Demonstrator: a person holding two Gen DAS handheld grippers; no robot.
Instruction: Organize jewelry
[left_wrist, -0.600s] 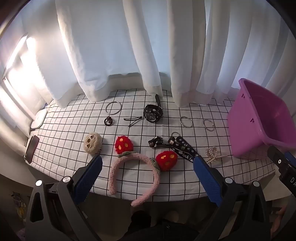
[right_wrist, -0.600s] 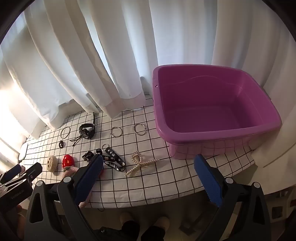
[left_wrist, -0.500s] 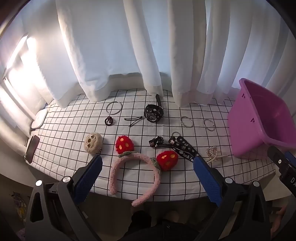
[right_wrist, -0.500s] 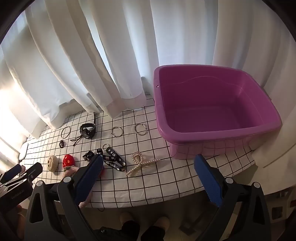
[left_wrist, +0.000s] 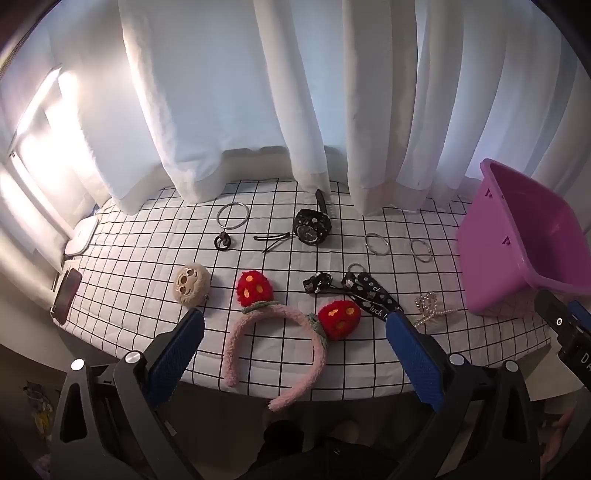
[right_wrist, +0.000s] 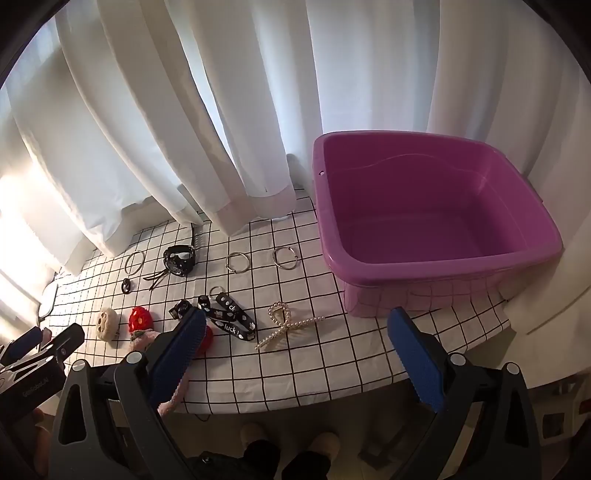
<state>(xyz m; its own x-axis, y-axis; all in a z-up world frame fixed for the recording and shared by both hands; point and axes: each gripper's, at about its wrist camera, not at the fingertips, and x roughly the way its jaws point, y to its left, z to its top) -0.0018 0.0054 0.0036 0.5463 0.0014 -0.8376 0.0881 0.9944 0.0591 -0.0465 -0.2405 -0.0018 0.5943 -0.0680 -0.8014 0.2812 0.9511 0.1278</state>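
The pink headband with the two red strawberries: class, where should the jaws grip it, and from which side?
Grip the pink headband on its arch between the strawberries, coming from above with the left gripper. It lies flat with its ends toward the table edge, and that fuzzy band is narrow enough to fit between the open jaws.

The left gripper (left_wrist: 293, 338) hung with its jaws spread wide and nothing between them, near the table's (left_wrist: 369, 373) front edge. The right gripper (right_wrist: 295, 338) hung likewise agape and empty, at that same edge.

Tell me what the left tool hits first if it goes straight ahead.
Probably the pink headband: it lies centered between the open left tool fingers, nearest the table edge. Depth is unclear.
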